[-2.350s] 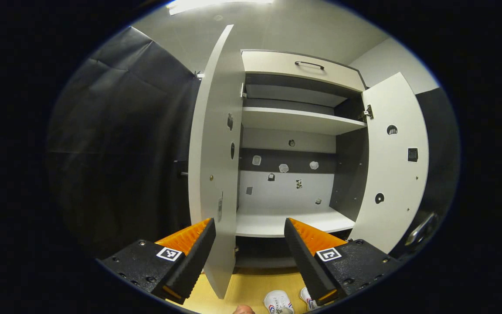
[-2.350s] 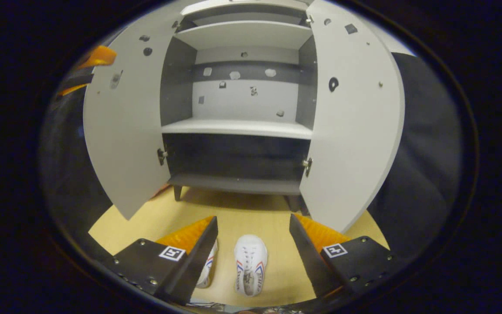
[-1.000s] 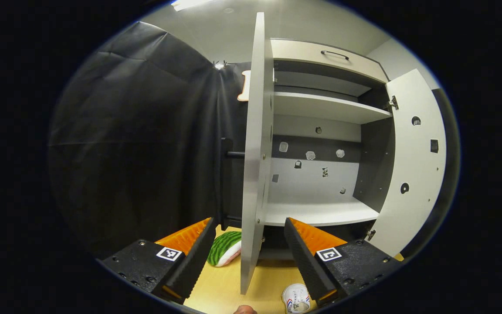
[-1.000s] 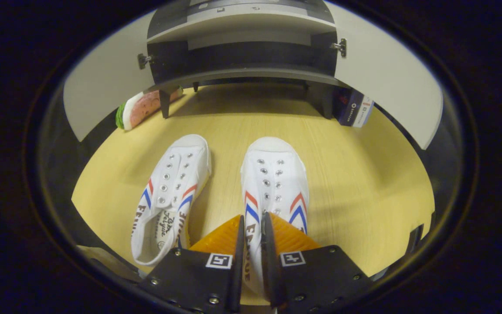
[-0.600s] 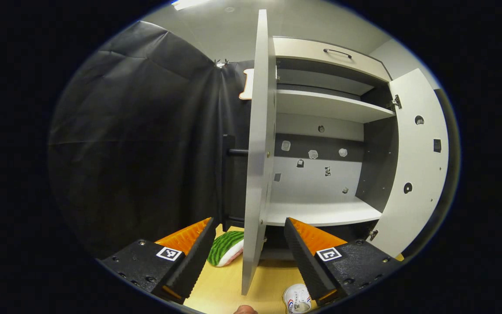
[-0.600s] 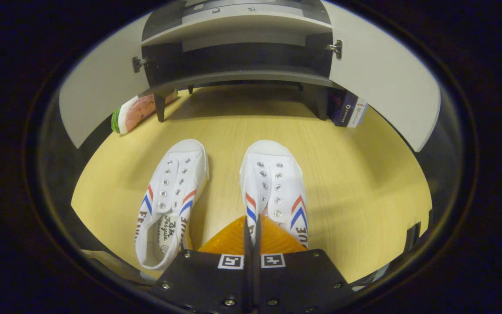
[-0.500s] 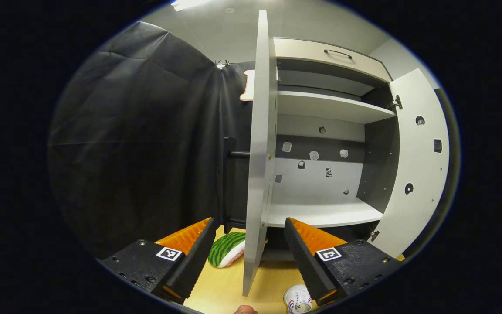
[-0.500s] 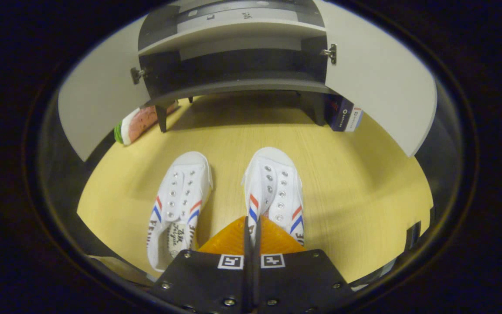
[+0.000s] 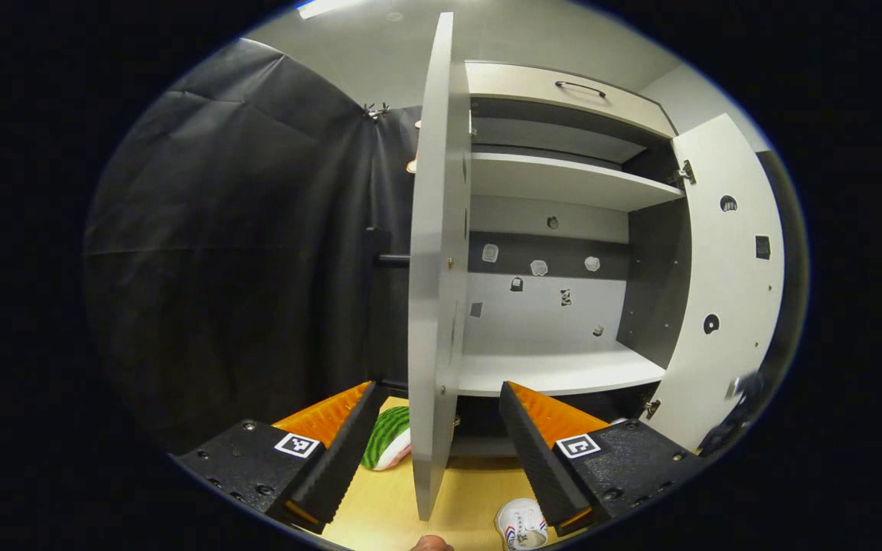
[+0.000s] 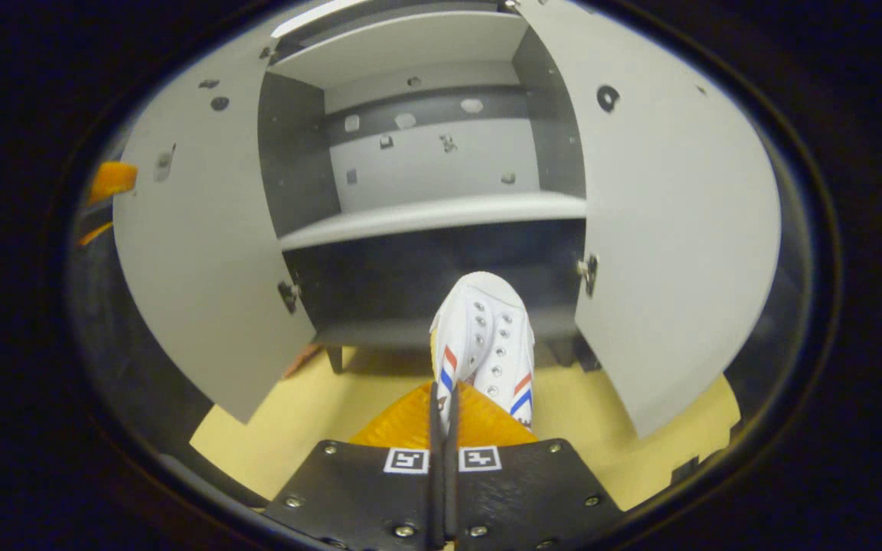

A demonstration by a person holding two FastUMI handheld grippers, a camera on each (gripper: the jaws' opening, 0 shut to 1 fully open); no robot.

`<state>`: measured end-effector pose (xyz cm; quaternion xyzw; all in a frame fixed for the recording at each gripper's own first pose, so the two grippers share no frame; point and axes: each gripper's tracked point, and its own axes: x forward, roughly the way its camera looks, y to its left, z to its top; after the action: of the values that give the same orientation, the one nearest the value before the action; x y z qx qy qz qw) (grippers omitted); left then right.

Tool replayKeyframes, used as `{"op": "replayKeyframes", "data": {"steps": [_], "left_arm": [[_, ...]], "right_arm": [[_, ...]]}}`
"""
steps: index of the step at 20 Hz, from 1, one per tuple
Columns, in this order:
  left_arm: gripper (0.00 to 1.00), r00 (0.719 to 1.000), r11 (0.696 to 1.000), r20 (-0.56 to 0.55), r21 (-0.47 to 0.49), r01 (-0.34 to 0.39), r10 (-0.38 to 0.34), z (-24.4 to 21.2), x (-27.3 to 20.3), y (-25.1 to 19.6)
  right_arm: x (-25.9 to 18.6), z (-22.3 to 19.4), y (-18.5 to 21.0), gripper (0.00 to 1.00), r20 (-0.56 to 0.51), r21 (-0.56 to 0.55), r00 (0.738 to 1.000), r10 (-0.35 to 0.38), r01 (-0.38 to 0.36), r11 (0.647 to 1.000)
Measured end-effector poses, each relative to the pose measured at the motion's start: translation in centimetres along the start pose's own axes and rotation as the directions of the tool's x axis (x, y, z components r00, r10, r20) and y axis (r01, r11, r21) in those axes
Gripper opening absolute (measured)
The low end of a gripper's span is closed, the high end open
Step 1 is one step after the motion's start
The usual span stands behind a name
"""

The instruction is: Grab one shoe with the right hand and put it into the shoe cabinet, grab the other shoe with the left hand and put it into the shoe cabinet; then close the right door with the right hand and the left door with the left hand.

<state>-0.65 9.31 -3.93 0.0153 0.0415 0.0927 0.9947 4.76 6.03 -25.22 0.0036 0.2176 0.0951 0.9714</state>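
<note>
The right tongs (image 10: 441, 417) are pinched closed on the side wall of a white canvas sneaker (image 10: 487, 344) with red and blue stripes, holding it in the air with its toe pointing into the shoe cabinet (image 10: 426, 153). In the right gripper view the toe sits in front of the dark lower compartment, below the pale middle shelf (image 10: 433, 214). Both cabinet doors stand wide open: the left door (image 10: 196, 252) on one side, the right door (image 10: 671, 229) on the other.

The left tongs (image 9: 437, 440) are spread open and hold nothing. They hover on either side of the left door's edge (image 9: 433, 268) without touching it. Below them the second sneaker (image 9: 521, 526) rests on the yellow wooden floor (image 9: 380, 513), near a watermelon-slice toy (image 9: 387, 448) by the cabinet's foot.

This looks like step 1 of the task, the carry of the first shoe. The next move likely calls for pushing the sneaker forward into a compartment, keeping it level so the sole clears the shelf lip, then releasing it. The second shoe and both doors are not yet done.
</note>
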Motion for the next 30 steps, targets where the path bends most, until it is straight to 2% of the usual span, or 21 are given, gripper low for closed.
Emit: {"op": "replayKeyframes", "data": {"steps": [3, 4, 5, 9, 13, 16, 18, 20, 22, 23, 24, 25, 26, 30], "left_arm": [[0.96, 1.000, 1.000, 0.019, 0.011, 0.005, -0.005, 0.3, -0.2, -0.1], [0.99, 1.000, 1.000, 0.023, 0.009, 0.009, -0.009, 0.2, -0.3, -0.1], [0.96, 1.000, 1.000, 0.022, 0.008, 0.012, -0.012, 0.1, -0.4, 0.0], [0.96, 1.000, 1.000, 0.001, 0.011, -0.011, 0.011, -0.8, -0.4, 0.9], [0.96, 0.999, 0.999, -0.012, 0.010, -0.039, 0.039, -1.6, -0.6, 2.3], [0.96, 0.998, 0.998, -0.011, 0.010, -0.058, 0.058, -1.9, -0.9, 3.1], [0.96, 0.998, 0.998, -0.022, -0.006, -0.060, 0.059, -2.3, -0.9, 3.2], [0.93, 0.998, 0.998, -0.035, -0.018, -0.057, 0.056, -2.9, -1.0, 3.2], [1.00, 0.998, 0.998, -0.043, -0.018, -0.052, 0.051, -3.2, -0.9, 3.2], [0.93, 0.998, 0.998, -0.043, -0.016, -0.053, 0.053, -3.2, -1.0, 3.3], [0.96, 0.998, 0.998, -0.043, -0.013, -0.053, 0.053, -3.3, -1.0, 3.3], [0.96, 0.998, 0.999, -0.044, -0.011, -0.052, 0.052, -3.3, -1.0, 3.3], [0.96, 0.998, 0.999, -0.047, -0.009, -0.051, 0.050, -3.5, -1.0, 3.3], [0.96, 0.998, 1.000, -0.046, -0.008, -0.031, 0.030, -3.8, -1.4, 2.6]], "right_arm": [[2.8, 8.8, 0.4, 0.00, 0.127, -0.032, 0.992, 0.009, -0.005, 0.999], [3.9, 11.4, 0.4, 0.00, 0.168, -0.055, 0.986, 0.013, -0.004, 0.998], [5.0, 13.9, 0.4, 0.00, 0.203, -0.075, 0.979, 0.010, 0.006, 0.997], [10.7, 20.3, -0.4, 0.00, 0.272, -0.130, 0.962, -0.008, 0.045, 0.990], [16.7, 21.8, -1.1, 0.00, 0.237, -0.146, 0.970, -0.049, 0.085, 0.986], [20.1, 21.8, 0.3, 0.00, 0.194, -0.171, 0.978, -0.077, 0.111, 0.979], [20.0, 23.1, 1.6, 0.00, 0.160, -0.169, 0.984, -0.078, 0.105, 0.980], [21.9, 22.0, 0.2, 0.01, 0.126, -0.145, 0.989, -0.070, 0.089, 0.985], [22.9, 20.5, 0.1, 0.03, 0.091, -0.133, 0.994, -0.060, 0.072, 0.989], [22.8, 20.8, 0.2, 0.05, 0.108, -0.143, 0.993, -0.055, 0.070, 0.987], [22.0, 22.0, 0.8, 0.06, 0.141, -0.140, 0.989, -0.043, 0.063, 0.988], [21.4, 22.7, 0.9, 0.00, 0.163, -0.134, 0.985, -0.048, 0.071, 0.988], [20.8, 23.1, 0.9, 0.05, 0.175, -0.132, 0.983, -0.050, 0.074, 0.988], [16.8, 24.7, 1.6, 0.07, 0.227, -0.175, 0.973, -0.024, 0.065, 0.982]]}}
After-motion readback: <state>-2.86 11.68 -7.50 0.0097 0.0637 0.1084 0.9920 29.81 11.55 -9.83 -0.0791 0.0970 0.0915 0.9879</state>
